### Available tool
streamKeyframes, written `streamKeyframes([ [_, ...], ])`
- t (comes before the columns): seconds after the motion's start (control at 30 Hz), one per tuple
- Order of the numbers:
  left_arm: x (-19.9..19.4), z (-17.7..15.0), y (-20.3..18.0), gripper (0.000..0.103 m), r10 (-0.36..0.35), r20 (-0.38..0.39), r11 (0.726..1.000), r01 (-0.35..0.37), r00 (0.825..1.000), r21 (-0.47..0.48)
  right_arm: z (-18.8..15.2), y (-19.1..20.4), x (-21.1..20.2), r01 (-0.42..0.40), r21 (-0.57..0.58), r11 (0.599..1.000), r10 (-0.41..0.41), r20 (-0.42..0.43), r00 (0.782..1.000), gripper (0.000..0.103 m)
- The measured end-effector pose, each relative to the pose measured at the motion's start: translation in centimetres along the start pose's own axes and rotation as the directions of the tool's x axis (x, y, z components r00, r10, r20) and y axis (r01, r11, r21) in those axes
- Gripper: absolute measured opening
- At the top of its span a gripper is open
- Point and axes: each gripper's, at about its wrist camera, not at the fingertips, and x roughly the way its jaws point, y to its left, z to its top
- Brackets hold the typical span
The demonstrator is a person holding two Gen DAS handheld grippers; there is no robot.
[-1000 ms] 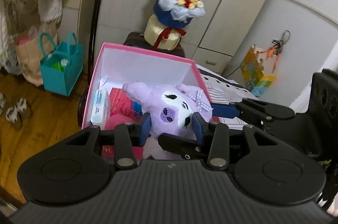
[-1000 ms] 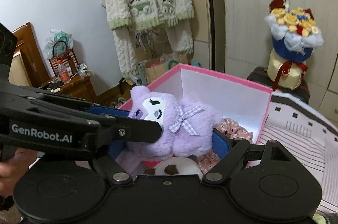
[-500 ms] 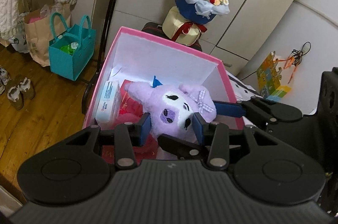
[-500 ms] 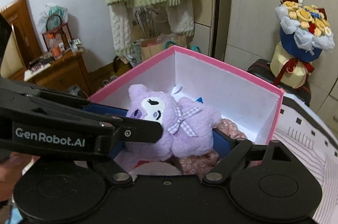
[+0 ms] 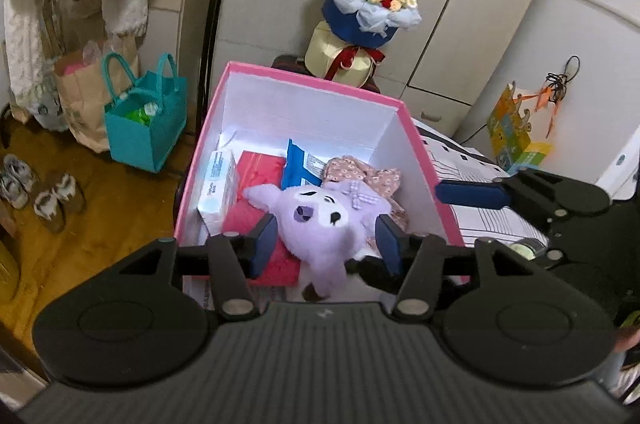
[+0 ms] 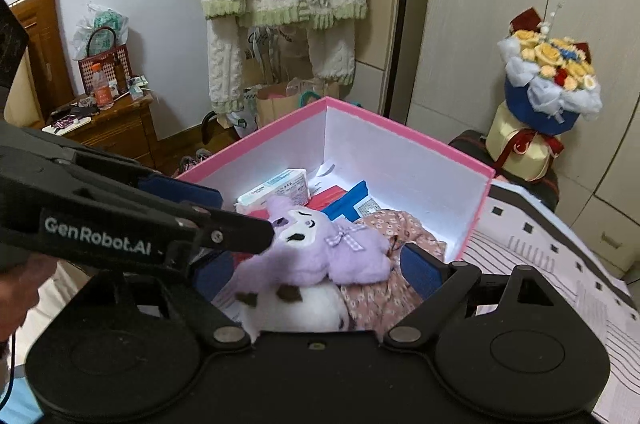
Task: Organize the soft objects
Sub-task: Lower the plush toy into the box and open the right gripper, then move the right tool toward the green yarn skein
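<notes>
A purple plush toy [image 5: 324,220] with a checked bow lies inside the pink box [image 5: 416,144], on a flowered cloth [image 5: 368,176]. It also shows in the right wrist view [image 6: 320,244], resting on a white plush part [image 6: 300,308]. My left gripper [image 5: 326,242] is open, its blue pads apart on either side of the plush without squeezing it. My right gripper [image 6: 316,264] is open too, its fingers wide around the plush. In the right wrist view the left gripper's arm [image 6: 120,224] crosses in front of the box [image 6: 400,132].
The box also holds a tissue pack [image 5: 218,184], a red packet [image 5: 260,176] and a blue packet [image 5: 300,168]. A flower bouquet [image 5: 368,0] stands behind the box. A teal bag [image 5: 144,120] and shoes [image 5: 48,196] are on the wooden floor at left. A striped bedsheet [image 6: 560,264] lies at right.
Both grippers lowered the plush into the box and then opened. The plush now lies loose inside, and more of the box's contents show.
</notes>
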Motion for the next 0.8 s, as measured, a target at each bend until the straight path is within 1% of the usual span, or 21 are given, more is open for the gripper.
streamKeyframes([
  [0.1, -1.7, -0.4, -0.7, 0.055, -0.001, 0.018, 0.999, 0.001, 1.000, 0.036, -0.4, 0.4, -1.9, 0.012, -0.004, 1.000, -0.012, 0.002, 1.000, 0.093],
  [0.3, -5.1, -1.0, -2.2, 0.058, -0.045, 0.036, 0.994, 0.041, 0.998, 0.100, -1.3, 1.1, -5.2, 0.002, -0.003, 1.000, -0.002, 0.013, 1.000, 0.093],
  [0.37, -6.2, -1.5, -2.8, 0.058, -0.048, 0.045, 0.992, 0.042, 0.998, 0.121, -1.6, 1.3, -6.3, 0.006, -0.006, 1.000, -0.006, 0.023, 1.000, 0.093],
  [0.53, -9.0, -2.9, -4.7, 0.062, -0.050, 0.085, 0.978, 0.031, 0.995, 0.206, -2.4, 2.0, -8.9, 0.022, -0.007, 1.000, -0.021, 0.033, 0.999, 0.093],
  [0.67, -10.7, -3.9, -5.9, 0.064, -0.069, 0.090, 0.968, 0.045, 0.994, 0.246, -3.4, 2.3, -10.9, 0.046, -0.012, 0.999, -0.045, 0.043, 0.998, 0.093],
  [0.8, -11.6, -4.8, -7.0, 0.067, -0.080, 0.077, 0.958, 0.056, 0.994, 0.280, -4.7, 2.2, -13.0, 0.052, -0.008, 0.999, -0.052, 0.065, 0.997, 0.093],
])
